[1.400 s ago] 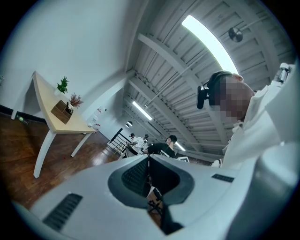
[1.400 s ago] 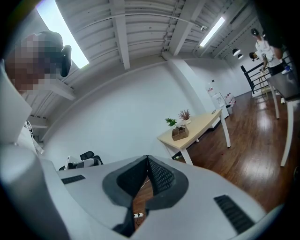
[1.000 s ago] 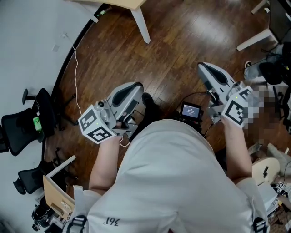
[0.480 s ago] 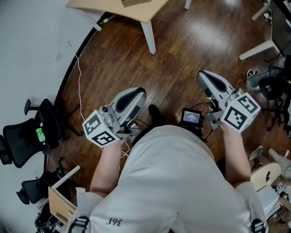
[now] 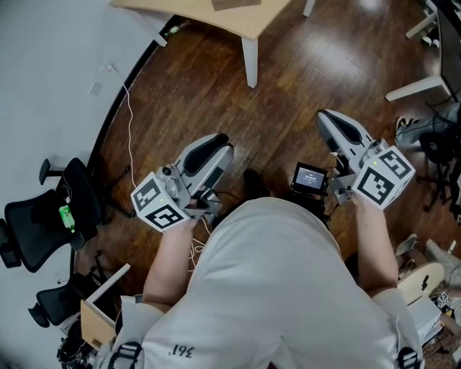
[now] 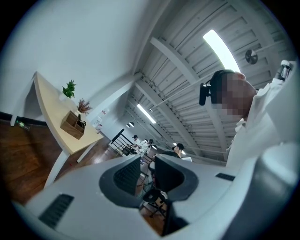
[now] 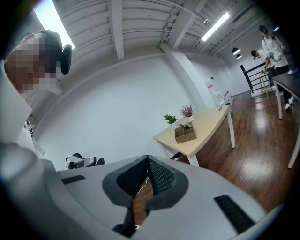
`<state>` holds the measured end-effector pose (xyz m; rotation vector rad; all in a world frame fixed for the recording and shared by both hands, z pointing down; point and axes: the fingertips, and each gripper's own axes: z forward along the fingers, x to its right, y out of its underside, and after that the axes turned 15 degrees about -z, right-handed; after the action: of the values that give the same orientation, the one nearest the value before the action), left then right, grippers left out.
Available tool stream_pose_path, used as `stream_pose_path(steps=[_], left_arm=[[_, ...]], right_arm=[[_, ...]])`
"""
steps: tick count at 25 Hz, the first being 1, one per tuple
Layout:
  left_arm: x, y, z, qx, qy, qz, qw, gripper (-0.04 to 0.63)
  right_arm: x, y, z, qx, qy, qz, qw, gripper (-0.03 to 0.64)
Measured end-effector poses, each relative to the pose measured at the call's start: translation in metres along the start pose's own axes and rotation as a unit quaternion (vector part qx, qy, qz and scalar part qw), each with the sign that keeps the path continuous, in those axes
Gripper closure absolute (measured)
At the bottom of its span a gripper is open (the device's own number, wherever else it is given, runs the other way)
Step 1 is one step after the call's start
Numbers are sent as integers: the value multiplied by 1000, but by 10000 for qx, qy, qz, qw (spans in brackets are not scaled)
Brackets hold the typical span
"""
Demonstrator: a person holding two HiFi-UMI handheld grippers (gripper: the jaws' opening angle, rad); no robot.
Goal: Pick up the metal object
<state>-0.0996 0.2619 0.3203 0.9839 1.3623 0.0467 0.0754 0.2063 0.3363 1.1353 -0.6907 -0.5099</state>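
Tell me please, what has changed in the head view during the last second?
The wooden table has come lower and further into the head view; the person seems to approach it. Nothing was taken hold of or let go. The left gripper and right gripper stay before the body, both empty; the left's jaws stand slightly apart, the right's together.

Dark wooden floor (image 5: 288, 94) meets a curved white wall (image 5: 50, 72). A pale desk (image 5: 194, 14) stands on white legs, black office chairs (image 5: 36, 223) are by the wall, and strip lights (image 6: 220, 44) run overhead.
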Motion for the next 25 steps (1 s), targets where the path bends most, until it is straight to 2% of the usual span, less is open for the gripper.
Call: stream_pose_path(steps=[4, 14, 21, 25], left_arm=[[-15, -10, -6, -130, 26, -117, 9998, 525], [-21, -14, 4, -201, 67, -130, 9997, 525], [-50, -43, 42, -48, -128, -65, 9999, 525], [-66, -65, 72, 16, -210, -22, 9998, 525]], right_arm=[[-3, -4, 22, 24, 12, 9, 10000, 615], [7, -10, 34, 62, -30, 0, 10000, 615], [56, -21, 75, 17, -315, 11, 9995, 615], [89, -43, 97, 55, -463, -64, 9989, 615]])
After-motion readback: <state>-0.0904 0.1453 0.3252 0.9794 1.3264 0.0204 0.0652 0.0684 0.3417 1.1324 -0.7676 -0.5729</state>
